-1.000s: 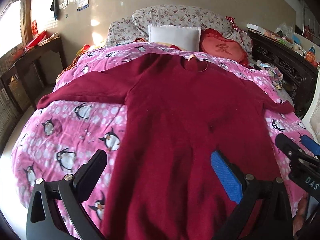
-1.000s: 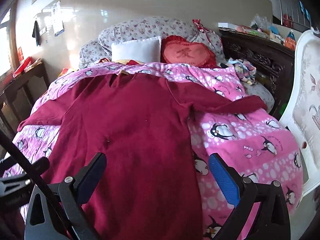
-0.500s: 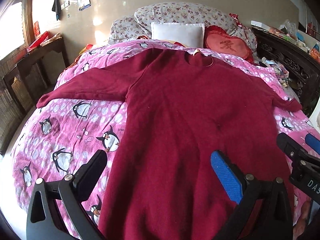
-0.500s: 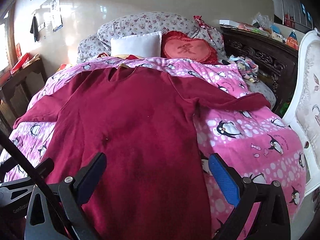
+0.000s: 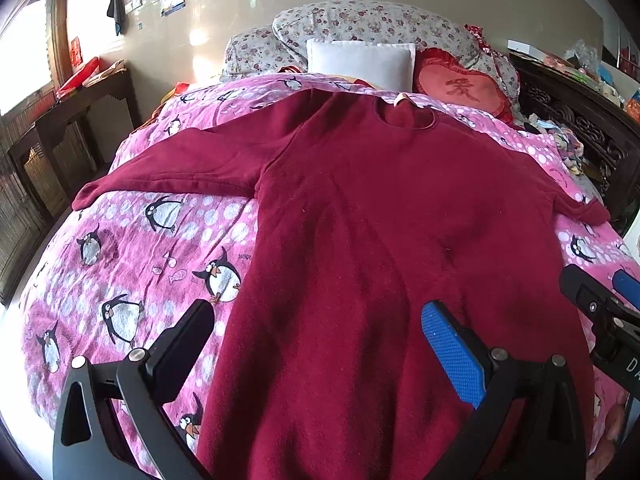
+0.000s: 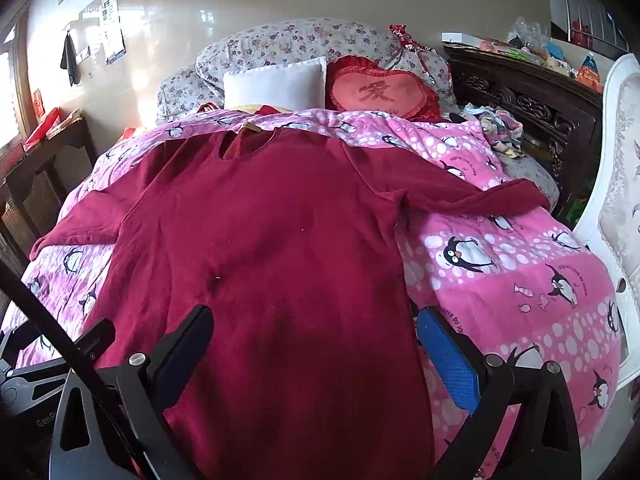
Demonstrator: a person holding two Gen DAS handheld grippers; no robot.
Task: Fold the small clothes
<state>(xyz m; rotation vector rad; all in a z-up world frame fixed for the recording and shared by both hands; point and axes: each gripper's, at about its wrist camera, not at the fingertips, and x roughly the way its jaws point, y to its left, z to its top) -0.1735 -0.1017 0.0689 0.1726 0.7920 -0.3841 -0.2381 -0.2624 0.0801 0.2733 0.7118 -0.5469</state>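
Observation:
A dark red long-sleeved garment (image 5: pixel 360 220) lies spread flat on the pink penguin quilt (image 5: pixel 140 248), neck hole at the far end, both sleeves stretched out sideways. It also shows in the right wrist view (image 6: pixel 272 240). My left gripper (image 5: pixel 320 336) is open and empty, hovering above the garment's lower body. My right gripper (image 6: pixel 314 340) is open and empty, also above the lower body near its right edge. The right gripper shows at the right edge of the left wrist view (image 5: pixel 600 304).
Floral pillows (image 5: pixel 360 24), a white pillow (image 5: pixel 360 64) and a red heart cushion (image 5: pixel 464 88) sit at the bed's head. A dark carved wooden unit (image 6: pixel 528 96) stands on the right, a white chair (image 6: pixel 624 200) nearer right, a wooden side table (image 5: pixel 60 128) on the left.
Both grippers have risen and tilted a little, so the garment sits lower and fuller in view. Both stay open. The garment has not moved.

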